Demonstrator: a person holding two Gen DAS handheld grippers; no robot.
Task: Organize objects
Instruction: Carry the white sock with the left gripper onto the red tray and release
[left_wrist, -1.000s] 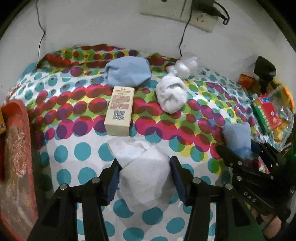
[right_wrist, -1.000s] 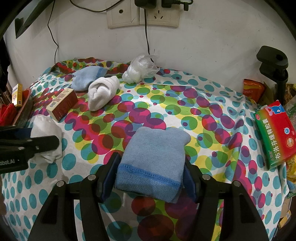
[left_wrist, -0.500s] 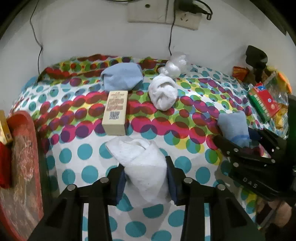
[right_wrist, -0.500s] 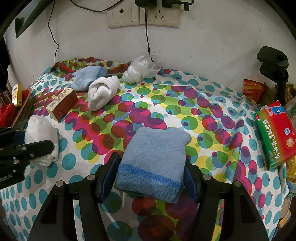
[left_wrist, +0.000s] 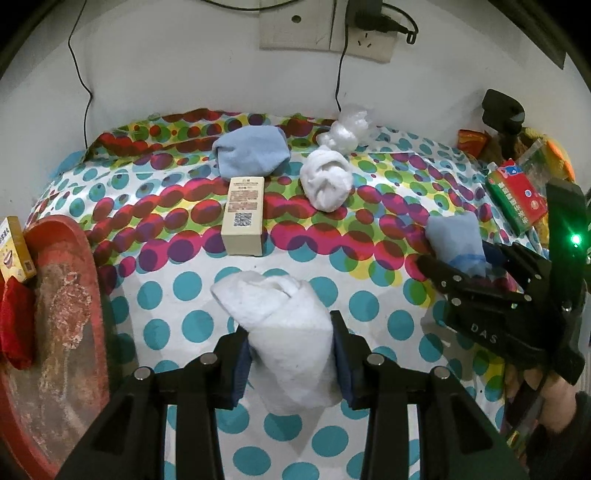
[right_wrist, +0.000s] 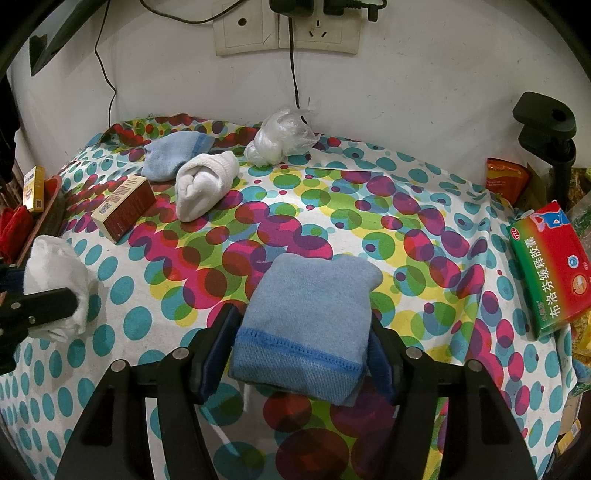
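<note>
Far to the left of the left tool (left_wrist: 291, 354) a red tray (left_wrist: 70, 321) leans at the worktop (left_wrist: 376, 236) edge with a small yellow box (left_wrist: 14, 247) against it, perhaps a spot for sorted things. The left tool pinches a rolled white sock (left_wrist: 284, 332) between its 2 blue pads, gripped across the middle so the roll does not come undone. Ahead of it lies a cream box (left_wrist: 243, 218), and beyond that a blue sock bundle (left_wrist: 251, 155) beside a second white bundle (left_wrist: 327, 181), with a crumpled plastic bag (left_wrist: 347, 129) against the wall.

To its right, the right tool (right_wrist: 301, 345) clamps a folded blue sock (right_wrist: 306, 314) near its cuff, both pads pressed into the fabric. Far right of that tool a red and green medicine box (right_wrist: 546, 273) sits at the worktop's edge.

With 1 white and 1 blue roll held, I judge each is meant to join its matching bundle at the back.
</note>
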